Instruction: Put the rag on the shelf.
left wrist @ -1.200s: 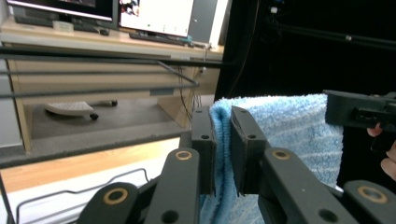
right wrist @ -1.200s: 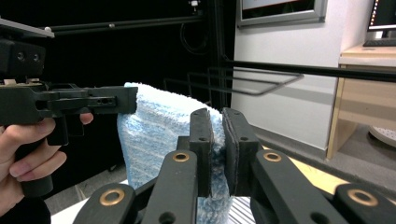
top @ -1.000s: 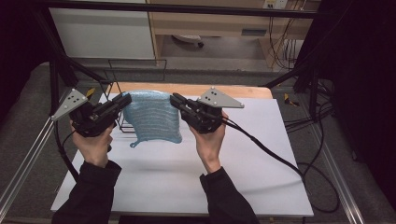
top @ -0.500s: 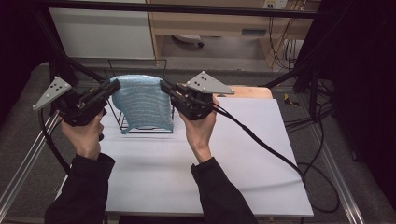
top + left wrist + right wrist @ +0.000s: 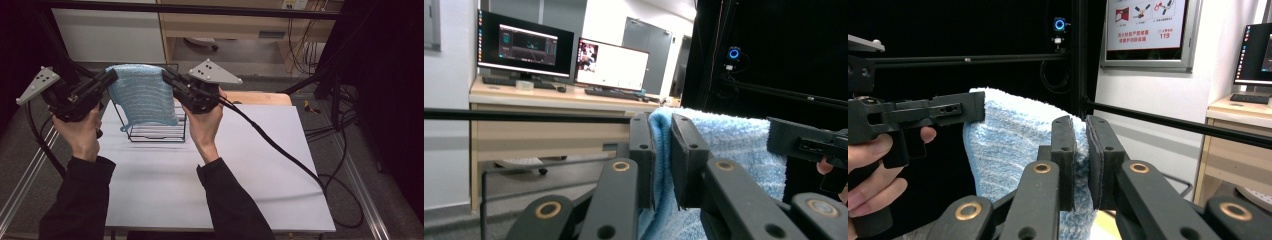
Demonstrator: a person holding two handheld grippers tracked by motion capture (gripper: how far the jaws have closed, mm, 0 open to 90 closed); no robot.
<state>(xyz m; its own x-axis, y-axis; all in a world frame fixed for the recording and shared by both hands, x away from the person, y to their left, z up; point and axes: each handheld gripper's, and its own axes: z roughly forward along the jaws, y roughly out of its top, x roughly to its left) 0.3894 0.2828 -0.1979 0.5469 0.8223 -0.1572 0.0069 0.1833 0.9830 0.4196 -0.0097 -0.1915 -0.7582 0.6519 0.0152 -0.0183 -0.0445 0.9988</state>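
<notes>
both tools (image 5: 111, 77) (image 5: 167, 77) gripping towel (image 5: 142, 95), wire rack (image 5: 157, 131) beneath

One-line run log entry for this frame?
left gripper: shut on towel | right gripper: shut on towel | towel: held up over wire rack

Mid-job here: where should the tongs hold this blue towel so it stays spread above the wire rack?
Probably at its two top corners, each from its own outer side. The towel hangs flat from its top edge, and the left tongs and right tongs are shut on those corners, so it drapes open above the rack.
</notes>
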